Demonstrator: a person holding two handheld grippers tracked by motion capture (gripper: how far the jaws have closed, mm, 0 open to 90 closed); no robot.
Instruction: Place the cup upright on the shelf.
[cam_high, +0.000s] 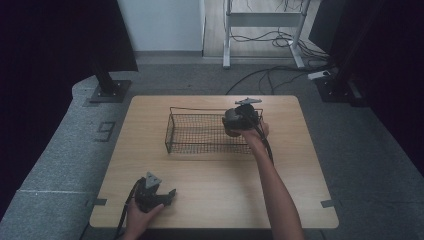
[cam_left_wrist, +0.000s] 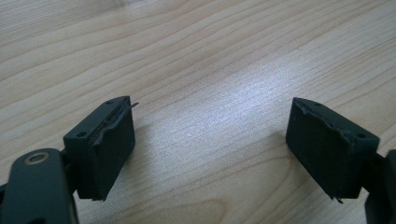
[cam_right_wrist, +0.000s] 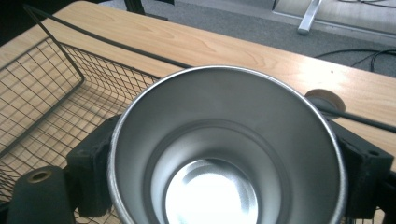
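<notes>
A black wire basket stands on the middle of the wooden table. My right gripper hovers over the basket's right end, shut on a steel cup whose open mouth faces the camera in the right gripper view; the basket's mesh lies below and to the left of it. My left gripper rests near the table's front left edge. Its jaws stand wide apart over bare wood, with nothing between the fingertips.
A round hole in the tabletop sits just behind the cup. Grey carpet surrounds the table, with cables and a desk frame beyond its far edge, and dark stands at the back corners.
</notes>
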